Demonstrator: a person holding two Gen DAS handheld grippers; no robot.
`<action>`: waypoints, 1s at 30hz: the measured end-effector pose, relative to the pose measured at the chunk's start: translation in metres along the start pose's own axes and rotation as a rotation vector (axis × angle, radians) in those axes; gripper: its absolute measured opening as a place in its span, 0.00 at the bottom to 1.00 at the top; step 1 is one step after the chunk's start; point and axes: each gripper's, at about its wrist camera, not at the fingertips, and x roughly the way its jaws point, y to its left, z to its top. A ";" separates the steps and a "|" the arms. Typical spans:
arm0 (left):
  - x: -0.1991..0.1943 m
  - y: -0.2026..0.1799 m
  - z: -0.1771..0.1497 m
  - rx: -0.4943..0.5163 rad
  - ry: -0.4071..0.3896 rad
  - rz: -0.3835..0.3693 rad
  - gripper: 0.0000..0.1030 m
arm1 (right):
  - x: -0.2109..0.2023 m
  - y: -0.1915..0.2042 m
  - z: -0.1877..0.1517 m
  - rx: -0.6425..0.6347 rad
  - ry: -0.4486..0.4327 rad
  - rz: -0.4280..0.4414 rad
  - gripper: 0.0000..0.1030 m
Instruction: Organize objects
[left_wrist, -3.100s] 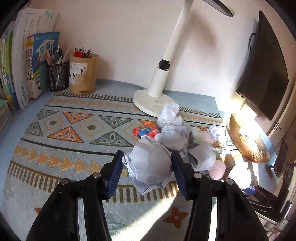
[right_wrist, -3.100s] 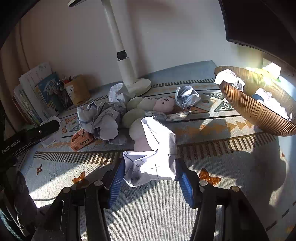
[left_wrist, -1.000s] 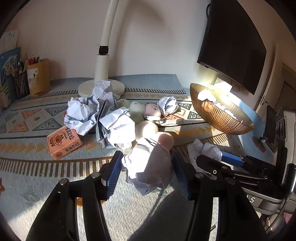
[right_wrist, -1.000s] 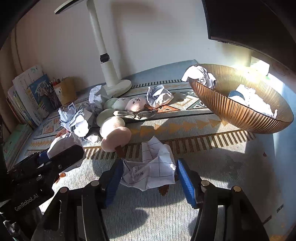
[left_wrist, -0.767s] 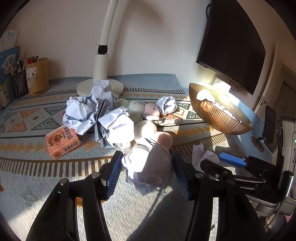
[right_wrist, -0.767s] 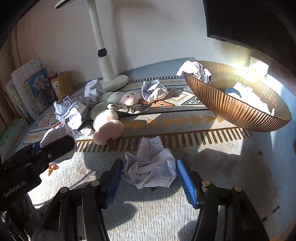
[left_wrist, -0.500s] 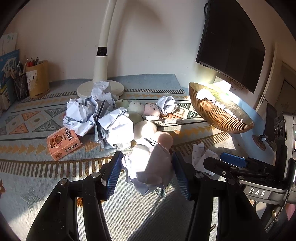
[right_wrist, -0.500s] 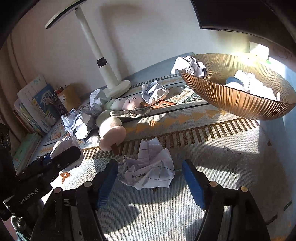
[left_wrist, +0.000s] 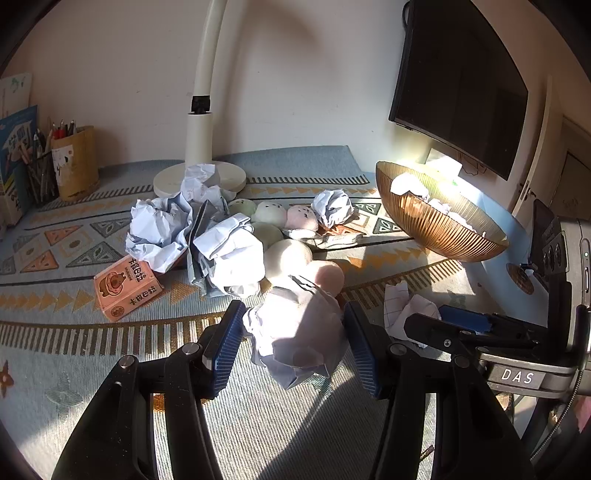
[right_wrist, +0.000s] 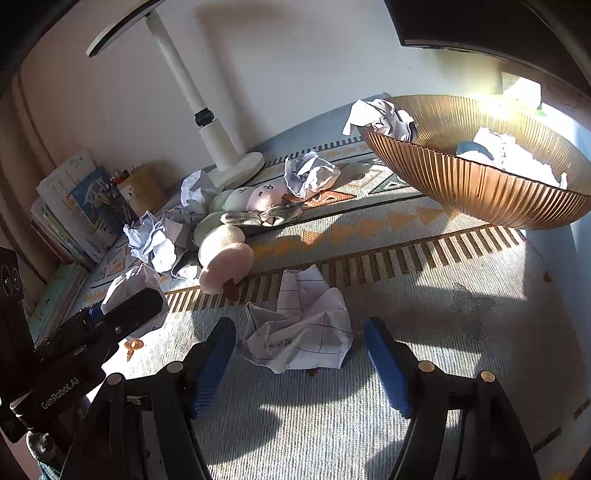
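Observation:
My left gripper (left_wrist: 295, 341) is shut on a crumpled paper ball (left_wrist: 297, 338) and holds it above the patterned mat (left_wrist: 74, 332). My right gripper (right_wrist: 301, 363) is open, its blue pads on either side of a crumpled grid paper (right_wrist: 301, 332) that lies on the mat without touching them. The grid paper also shows in the left wrist view (left_wrist: 402, 304), beside the right gripper's fingers (left_wrist: 454, 325). A ribbed bronze bowl (right_wrist: 476, 184) with crumpled papers in it stands at the right, also seen in the left wrist view (left_wrist: 436, 225).
More crumpled papers (left_wrist: 162, 230), a string of plush balls (left_wrist: 280, 236), and an orange carton (left_wrist: 125, 286) lie mid-mat. A white lamp base (left_wrist: 199, 177) and pen holders (left_wrist: 74, 162) stand at the back. A dark monitor (left_wrist: 461, 81) hangs over the bowl.
My right gripper has opened and let go of the grid paper, which now lies on the mat. My left gripper still holds its paper ball, carried rightward toward the bowl.

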 end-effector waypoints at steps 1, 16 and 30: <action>0.000 0.000 0.000 0.001 0.000 0.001 0.51 | 0.000 -0.001 0.000 0.001 -0.001 0.001 0.68; 0.000 0.003 0.001 -0.013 0.002 -0.021 0.51 | -0.004 -0.003 0.001 0.014 -0.019 0.012 0.68; 0.003 -0.005 0.001 0.014 0.014 0.008 0.51 | -0.009 0.015 -0.004 -0.075 -0.041 -0.064 0.51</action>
